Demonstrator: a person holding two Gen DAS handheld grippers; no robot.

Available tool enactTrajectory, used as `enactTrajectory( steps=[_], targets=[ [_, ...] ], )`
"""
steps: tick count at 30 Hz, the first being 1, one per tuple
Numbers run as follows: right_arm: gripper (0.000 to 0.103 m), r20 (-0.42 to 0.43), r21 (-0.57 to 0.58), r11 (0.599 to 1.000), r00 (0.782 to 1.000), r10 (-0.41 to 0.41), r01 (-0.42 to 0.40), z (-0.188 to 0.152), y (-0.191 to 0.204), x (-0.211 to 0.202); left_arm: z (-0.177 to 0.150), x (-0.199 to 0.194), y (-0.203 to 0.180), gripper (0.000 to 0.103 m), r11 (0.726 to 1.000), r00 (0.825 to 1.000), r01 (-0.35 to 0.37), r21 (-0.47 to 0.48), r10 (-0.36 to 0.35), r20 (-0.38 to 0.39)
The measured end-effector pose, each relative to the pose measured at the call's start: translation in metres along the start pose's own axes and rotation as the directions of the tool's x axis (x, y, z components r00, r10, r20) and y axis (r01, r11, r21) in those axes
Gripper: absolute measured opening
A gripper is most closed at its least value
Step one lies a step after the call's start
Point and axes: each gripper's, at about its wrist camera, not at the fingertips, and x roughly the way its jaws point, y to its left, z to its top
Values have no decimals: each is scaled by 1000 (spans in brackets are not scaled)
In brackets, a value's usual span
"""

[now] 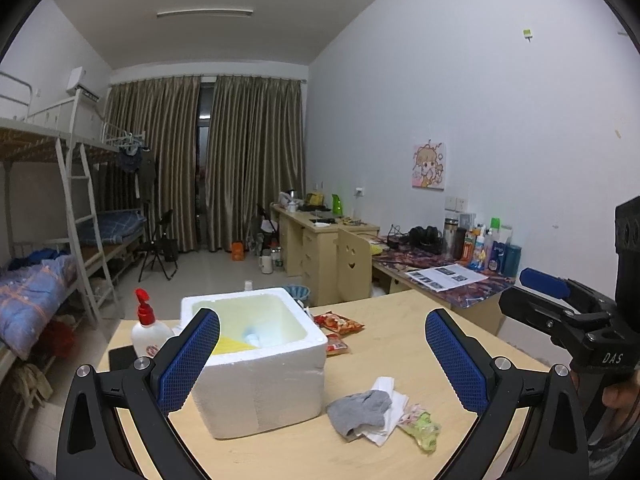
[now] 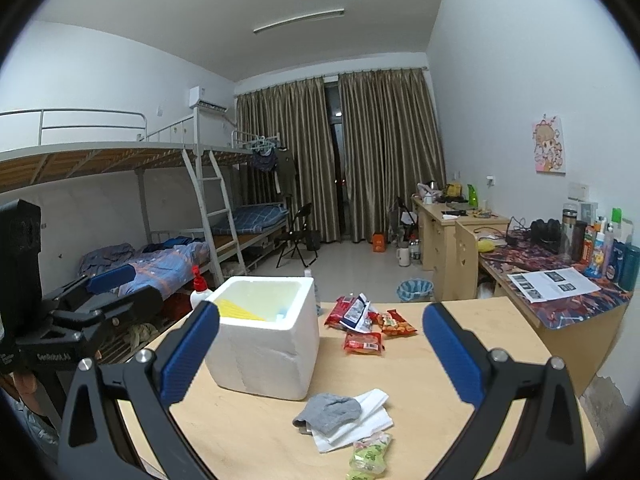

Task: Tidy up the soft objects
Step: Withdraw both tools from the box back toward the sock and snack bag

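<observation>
1. Grabbing the grey sock is where it could go wrong: it lies on top of white tissues, so a deep pinch would likely lift those too.
2. A low, fast approach might shove the light foam box, which stands just beside the pile on the tabletop.
3. Both the left gripper and right gripper hover with fingers spread wide, holding nothing.
4. The sock looks limp and crumpled, near the front edge, with a green wrapper just beside it.
</observation>
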Motion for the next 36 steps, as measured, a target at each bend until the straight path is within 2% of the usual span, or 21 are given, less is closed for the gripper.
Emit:
enactTrajectory(
  steps=[5, 12, 18, 22, 36],
  targets=[
    [103, 5, 1, 1000, 1000, -18, 18, -10, -3, -4, -9, 7, -2, 103, 1000, 1000, 10, -21, -10, 3],
    [103, -14, 11, 999, 999, -38, 39, -39, -14, -1, -42, 20, -11, 103, 999, 999, 37, -24, -36, 28],
    [103, -44, 24, 998, 997, -61, 62, -62, -24, 0, -71, 40, -13, 103, 996, 998, 66, -52, -67, -15],
    [103, -54, 24, 998, 997, -60, 62, -71, -29, 0, -85, 50, -12, 103, 997, 998, 53, -51, -55, -38],
    [103, -137, 28, 997, 989, -63, 67, -101, -35, 12, -120, 80, -13, 103, 992, 987, 109, -65, -116, -115]
  ],
)
